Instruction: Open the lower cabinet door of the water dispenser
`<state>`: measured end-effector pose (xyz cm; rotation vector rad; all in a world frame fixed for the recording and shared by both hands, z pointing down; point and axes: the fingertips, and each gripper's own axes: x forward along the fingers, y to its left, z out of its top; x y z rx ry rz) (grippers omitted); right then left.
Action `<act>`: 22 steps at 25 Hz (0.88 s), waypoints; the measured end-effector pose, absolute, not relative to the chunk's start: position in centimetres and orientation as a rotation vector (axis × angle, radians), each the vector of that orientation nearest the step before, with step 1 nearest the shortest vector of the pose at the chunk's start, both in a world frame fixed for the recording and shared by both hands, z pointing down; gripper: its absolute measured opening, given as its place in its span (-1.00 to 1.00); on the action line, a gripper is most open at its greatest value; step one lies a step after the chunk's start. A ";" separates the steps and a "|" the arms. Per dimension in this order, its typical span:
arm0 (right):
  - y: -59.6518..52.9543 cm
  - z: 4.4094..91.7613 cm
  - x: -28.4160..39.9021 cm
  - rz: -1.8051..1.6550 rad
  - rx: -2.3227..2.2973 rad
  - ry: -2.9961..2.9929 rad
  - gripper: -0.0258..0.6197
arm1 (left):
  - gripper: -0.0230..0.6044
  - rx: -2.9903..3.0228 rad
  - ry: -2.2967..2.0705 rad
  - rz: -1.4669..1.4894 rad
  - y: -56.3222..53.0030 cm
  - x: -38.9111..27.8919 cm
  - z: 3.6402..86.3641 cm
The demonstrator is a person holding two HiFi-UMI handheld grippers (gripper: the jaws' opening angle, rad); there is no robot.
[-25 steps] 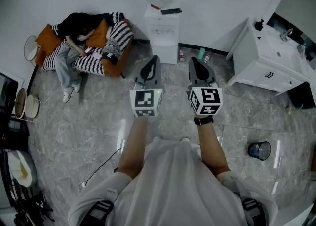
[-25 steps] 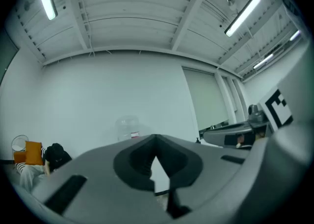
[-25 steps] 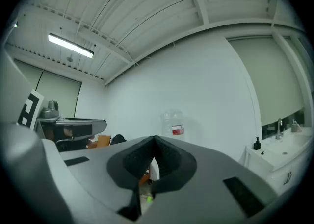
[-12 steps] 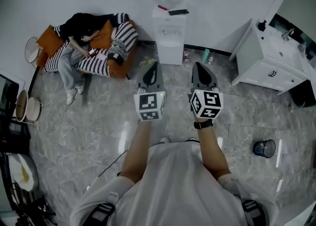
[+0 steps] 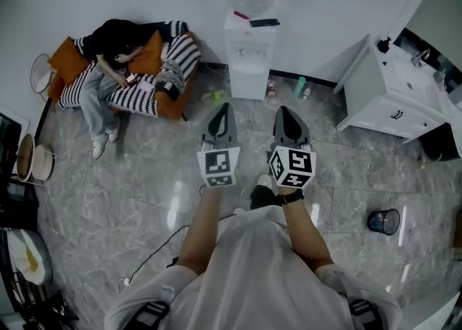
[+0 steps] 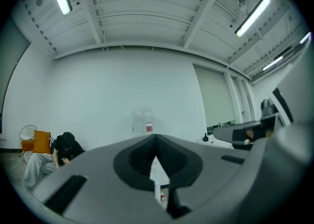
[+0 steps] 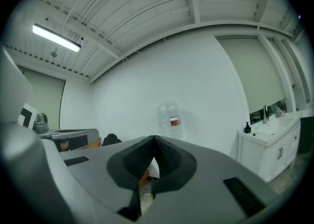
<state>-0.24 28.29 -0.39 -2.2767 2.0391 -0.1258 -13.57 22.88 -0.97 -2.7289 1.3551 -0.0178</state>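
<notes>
1. Head view: left claw & right claw side by side over the marble floor, both aimed at the water dispenser.
2. Left gripper view: jaws pressed together, nothing btwn; bottle sits straight ahead, above the tips.
3. Right gripper view: jaws pressed together, empty.
4. Lower cabinet door looks closed, ahead of both claws & well apart from them.
</notes>
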 end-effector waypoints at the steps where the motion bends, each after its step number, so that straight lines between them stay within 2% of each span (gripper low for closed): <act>1: 27.7 -0.2 0.1 -0.133 -2.285 2.031 -0.89 | -0.92 -2.740 1.352 -0.014 22.3 -13.2 -0.8; 10: 17.2 2.5 5.7 -0.238 -2.288 1.992 -0.89 | -0.92 -2.819 1.331 0.006 12.5 -7.8 1.2; 22: -0.6 0.0 16.0 -0.240 -2.256 2.059 -0.89 | -0.92 -2.831 1.363 -0.044 -4.8 2.5 -0.2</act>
